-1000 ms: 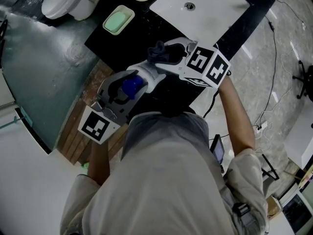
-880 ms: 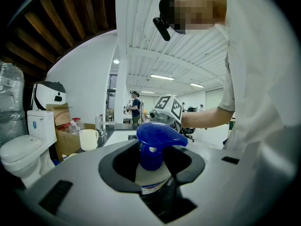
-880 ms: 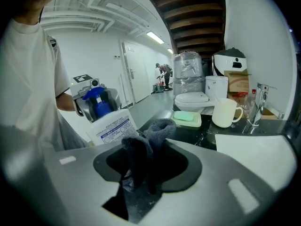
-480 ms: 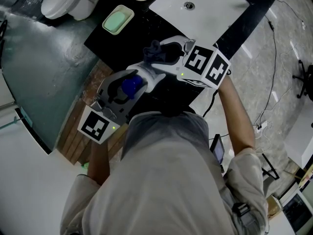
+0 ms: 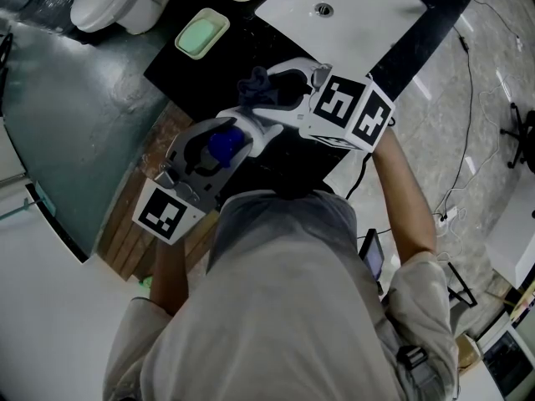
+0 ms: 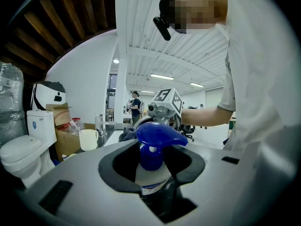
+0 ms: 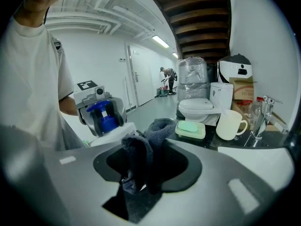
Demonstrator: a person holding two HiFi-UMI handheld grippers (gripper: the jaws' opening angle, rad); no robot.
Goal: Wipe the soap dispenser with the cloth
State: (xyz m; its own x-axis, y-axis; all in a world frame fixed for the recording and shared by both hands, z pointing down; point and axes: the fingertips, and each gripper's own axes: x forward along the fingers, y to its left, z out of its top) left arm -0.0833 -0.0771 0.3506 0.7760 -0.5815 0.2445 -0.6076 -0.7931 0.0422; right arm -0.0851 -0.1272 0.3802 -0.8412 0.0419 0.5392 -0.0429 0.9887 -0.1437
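Left gripper (image 6: 151, 187): is gripping the soap dispenser (image 6: 151, 171) by the sides of its bottle, with the jaws standing fairly wide and pressing on it
Soap dispenser: is standing upright between the left jaws, with the blue pump head (image 6: 160, 133) rising above them; it is being held off the counter (image 5: 180, 78), over its near edge and close to the person's chest
Bottle contents: cannot tell, as the pale body is showing only a label
Right gripper (image 7: 141, 178): is pinching the cloth (image 7: 138, 159), with the jaws closed in on a bunched fold
Cloth: dark grey, is sticking up out of the right jaws in a crumpled lump, near the dispenser but apart from it
Soap dish (image 5: 203, 33): pale green tray, is sitting on the black counter and holding a green bar of soap (image 7: 190, 126)
Mug (image 7: 231, 125): cream, is standing on the counter just beside the soap dish; its inside is not showing
Sink (image 5: 351, 15): white basin set into the counter, with the drain showing near the middle
Toilet (image 5: 109, 2): is standing beyond the end of the counter, lid down
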